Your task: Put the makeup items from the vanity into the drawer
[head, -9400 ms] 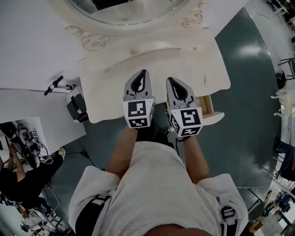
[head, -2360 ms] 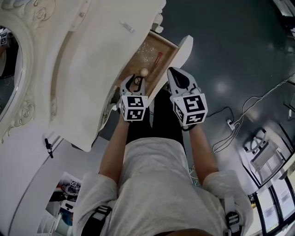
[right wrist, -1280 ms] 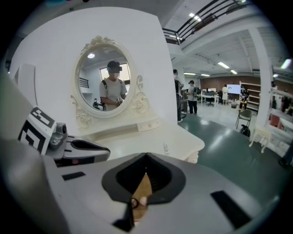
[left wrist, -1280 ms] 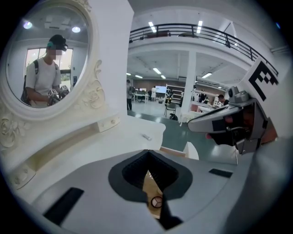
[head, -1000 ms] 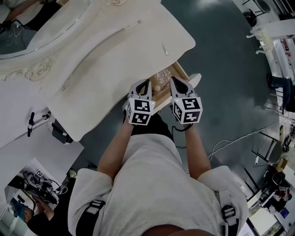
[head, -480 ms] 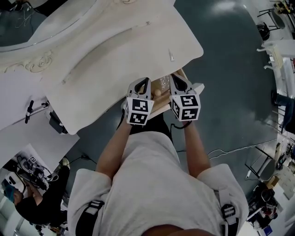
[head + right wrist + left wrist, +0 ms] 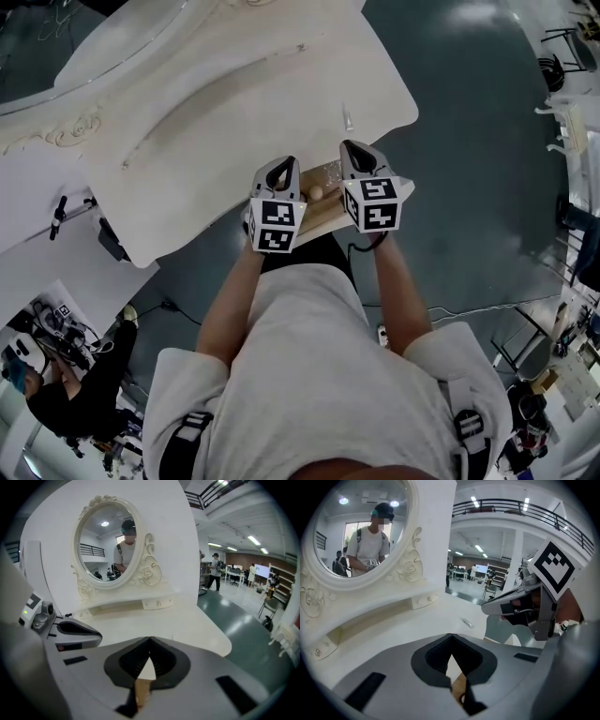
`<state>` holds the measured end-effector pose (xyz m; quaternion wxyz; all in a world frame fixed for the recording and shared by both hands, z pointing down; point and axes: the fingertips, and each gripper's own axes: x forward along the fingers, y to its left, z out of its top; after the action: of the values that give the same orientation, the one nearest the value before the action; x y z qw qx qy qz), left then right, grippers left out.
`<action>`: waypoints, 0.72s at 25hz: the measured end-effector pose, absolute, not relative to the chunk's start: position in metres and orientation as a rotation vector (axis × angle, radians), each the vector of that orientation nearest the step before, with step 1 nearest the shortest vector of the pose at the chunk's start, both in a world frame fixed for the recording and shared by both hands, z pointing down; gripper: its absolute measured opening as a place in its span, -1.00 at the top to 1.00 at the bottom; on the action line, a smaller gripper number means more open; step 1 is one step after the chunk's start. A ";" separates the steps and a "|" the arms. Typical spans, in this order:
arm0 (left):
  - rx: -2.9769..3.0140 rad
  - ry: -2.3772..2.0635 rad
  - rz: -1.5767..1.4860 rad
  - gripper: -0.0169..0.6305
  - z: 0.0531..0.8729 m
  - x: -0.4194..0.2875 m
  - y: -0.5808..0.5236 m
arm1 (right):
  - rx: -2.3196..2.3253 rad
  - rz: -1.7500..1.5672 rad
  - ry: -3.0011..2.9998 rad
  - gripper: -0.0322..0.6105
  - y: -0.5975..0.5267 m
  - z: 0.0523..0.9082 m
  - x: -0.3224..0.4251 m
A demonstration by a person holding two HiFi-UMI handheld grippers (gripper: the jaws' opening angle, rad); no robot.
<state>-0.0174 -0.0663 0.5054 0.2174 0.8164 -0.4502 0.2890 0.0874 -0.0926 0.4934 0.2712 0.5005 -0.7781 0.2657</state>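
With left tool [image 7: 287,164] and right tool [image 7: 350,148] clenched empty above the open drawer [image 7: 323,176], the slim makeup stick [image 7: 347,119] lies on the table [image 7: 234,103] just beyond the right tool, pointing roughly away from it.

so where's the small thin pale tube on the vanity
Head view: the small thin pale tube lies on the cream vanity top near its right front edge, just beyond the right tool.
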 end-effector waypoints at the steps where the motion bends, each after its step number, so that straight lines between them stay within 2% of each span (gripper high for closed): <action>1: 2.256 -1.249 0.802 0.93 0.507 -0.017 -0.069 | 1.341 0.713 -2.093 0.86 -0.096 0.496 0.088; 18: 2.183 -1.220 0.857 0.93 0.540 -0.010 -0.088 | 1.221 0.721 -1.975 0.85 -0.130 0.547 0.100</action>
<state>-0.0099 -0.0880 0.5397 0.2463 0.8004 -0.4472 0.3143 0.1003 -0.1301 0.5468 0.3476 0.4710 -0.7616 0.2779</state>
